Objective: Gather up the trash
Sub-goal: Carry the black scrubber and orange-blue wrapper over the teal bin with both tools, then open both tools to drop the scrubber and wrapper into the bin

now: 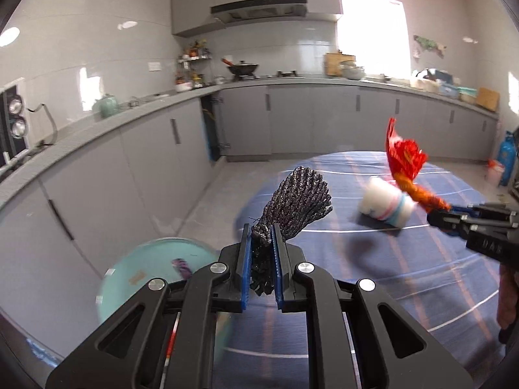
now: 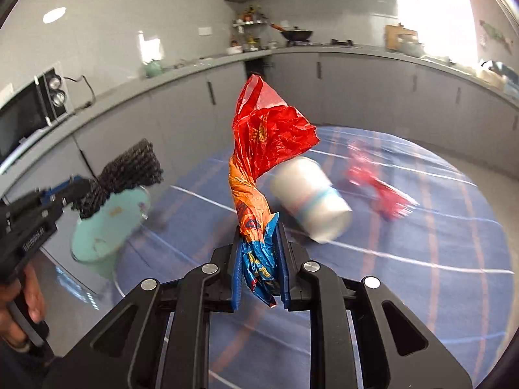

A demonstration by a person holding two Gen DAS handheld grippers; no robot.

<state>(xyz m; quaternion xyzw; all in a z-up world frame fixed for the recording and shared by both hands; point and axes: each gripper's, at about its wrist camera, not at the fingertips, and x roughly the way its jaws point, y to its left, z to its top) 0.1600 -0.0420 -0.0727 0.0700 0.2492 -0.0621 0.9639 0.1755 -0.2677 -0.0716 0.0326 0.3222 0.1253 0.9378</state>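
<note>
1. The left gripper (image 1: pixel 262 246) pinches a black, glittery, crinkled wrapper (image 1: pixel 296 206) between its jaws; the wrapper stands up and fans out past the blue pads.
2. The right gripper (image 2: pixel 259 259) has its jaws pressed on a twisted red, orange and blue plastic wrapper (image 2: pixel 262 149), whose long axis runs up and away from the jaws.
3. The round surface with the blue striped cloth (image 1: pixel 373 275) carries a white paper cup with a pale blue band (image 1: pixel 386 206), lying on its side. In the right wrist view a blurred red and pink wrapper (image 2: pixel 376 181) lies behind the cup.
4. The pale green round trash bin (image 1: pixel 152 269) stands on the floor, just beside the edge of the surface, below and to the left of the left gripper.
5. I judge that both loads must go leftward and down to the bin. The left gripper is nearer to it; the right gripper is well apart and must cross over the surface.
</note>
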